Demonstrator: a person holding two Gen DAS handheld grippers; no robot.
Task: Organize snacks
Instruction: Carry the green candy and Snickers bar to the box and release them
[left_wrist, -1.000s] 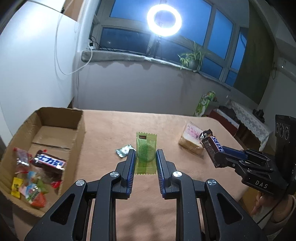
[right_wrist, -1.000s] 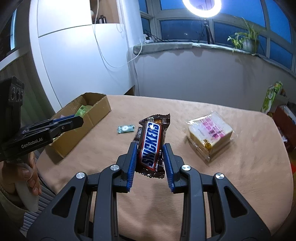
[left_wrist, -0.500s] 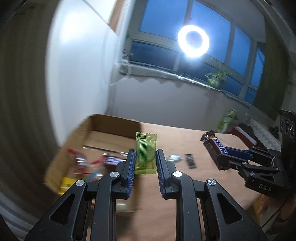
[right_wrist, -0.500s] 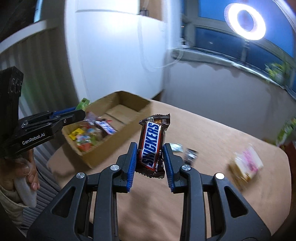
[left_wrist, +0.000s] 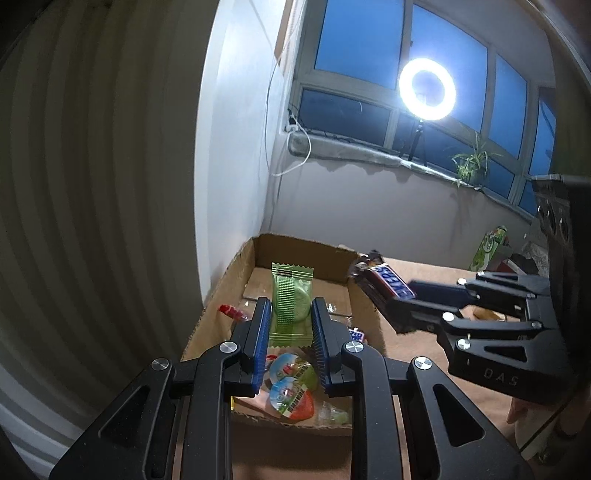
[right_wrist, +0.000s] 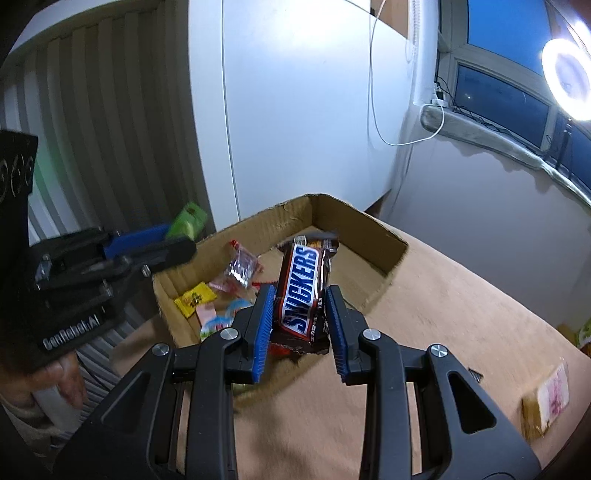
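Two snacks in transit | left gripper clamps green wafer packet above cardboard box | right gripper clamps Snickers bar at box edge | several sweets boxed | bread packet left on table

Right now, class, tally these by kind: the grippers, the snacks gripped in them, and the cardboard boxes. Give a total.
Grippers: 2 (left gripper, right gripper)
Gripped snacks: 2 (green packet, Snickers bar)
Cardboard boxes: 1 (cardboard box)
Total: 5
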